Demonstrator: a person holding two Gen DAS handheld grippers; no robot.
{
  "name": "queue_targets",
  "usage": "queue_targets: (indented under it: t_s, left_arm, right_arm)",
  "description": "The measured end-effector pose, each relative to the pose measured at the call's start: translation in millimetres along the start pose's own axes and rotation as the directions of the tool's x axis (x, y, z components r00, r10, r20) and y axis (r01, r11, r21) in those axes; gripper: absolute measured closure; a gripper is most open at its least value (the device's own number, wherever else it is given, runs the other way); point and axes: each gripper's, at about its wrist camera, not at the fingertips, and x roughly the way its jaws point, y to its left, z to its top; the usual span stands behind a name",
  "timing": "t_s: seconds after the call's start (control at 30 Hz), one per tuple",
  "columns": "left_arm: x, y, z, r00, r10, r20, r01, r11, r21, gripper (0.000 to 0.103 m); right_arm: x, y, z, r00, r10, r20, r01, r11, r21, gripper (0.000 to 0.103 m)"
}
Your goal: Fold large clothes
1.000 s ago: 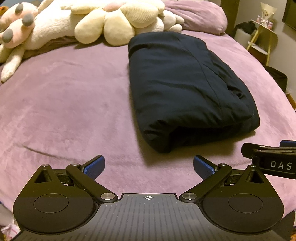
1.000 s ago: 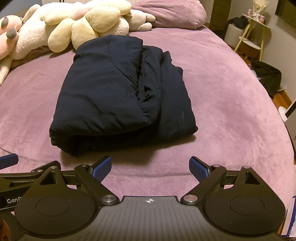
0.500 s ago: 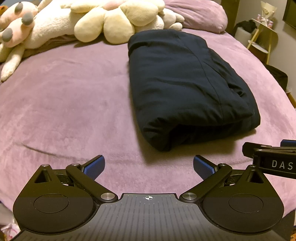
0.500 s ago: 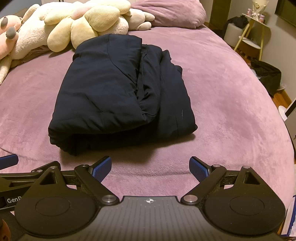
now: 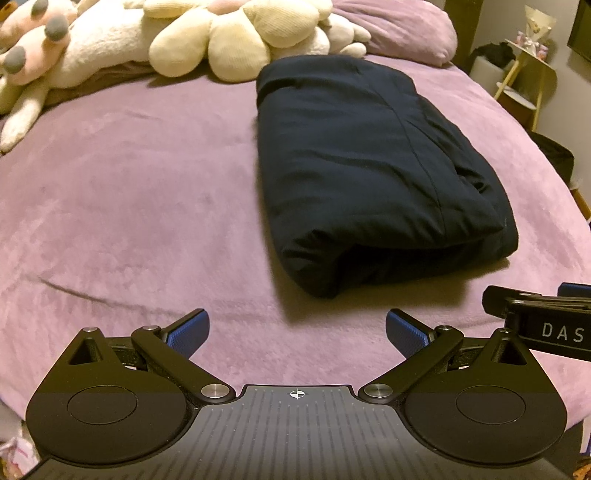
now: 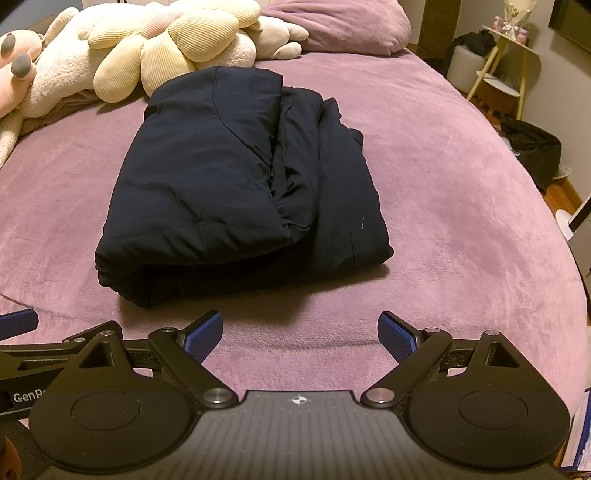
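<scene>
A dark navy garment (image 5: 369,166) lies folded in a thick rectangular bundle on the purple bed cover (image 5: 129,192); it also shows in the right wrist view (image 6: 236,184). My left gripper (image 5: 295,330) is open and empty, over the cover short of the bundle's near left corner. My right gripper (image 6: 300,334) is open and empty, just short of the bundle's near edge. The right gripper's side shows at the right edge of the left wrist view (image 5: 543,321). The left gripper's side shows at the left edge of the right wrist view (image 6: 55,347).
Cream and pink plush toys (image 5: 229,33) and a purple pillow (image 5: 399,26) lie along the bed's head, just behind the bundle. A small side table (image 6: 506,74) and a dark bin (image 6: 535,151) stand off the bed's right side.
Almost nothing: both grippers stay open and the bundle lies as before, with only a slight shift of both views.
</scene>
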Motion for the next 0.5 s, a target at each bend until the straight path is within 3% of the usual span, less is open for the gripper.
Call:
queue_targets:
  t_s: [0.13,0.5]
  left_arm:
    - [-2.7,-0.8,-0.9,1.0,0.001,0.028,-0.002,1.0,0.024,0.0]
    - [-0.2,-1.1,2.0,1.0,0.01,0.008,-0.01,0.999,0.034,0.0]
  right_arm:
    - [-0.2,0.0,-0.1,1.0,0.0,0.0,0.0,1.0,-0.001,0.011]
    - [0.5,-1.4,-1.5,1.0,-0.006,-0.002,0.006,1.0,-0.001,0.011]
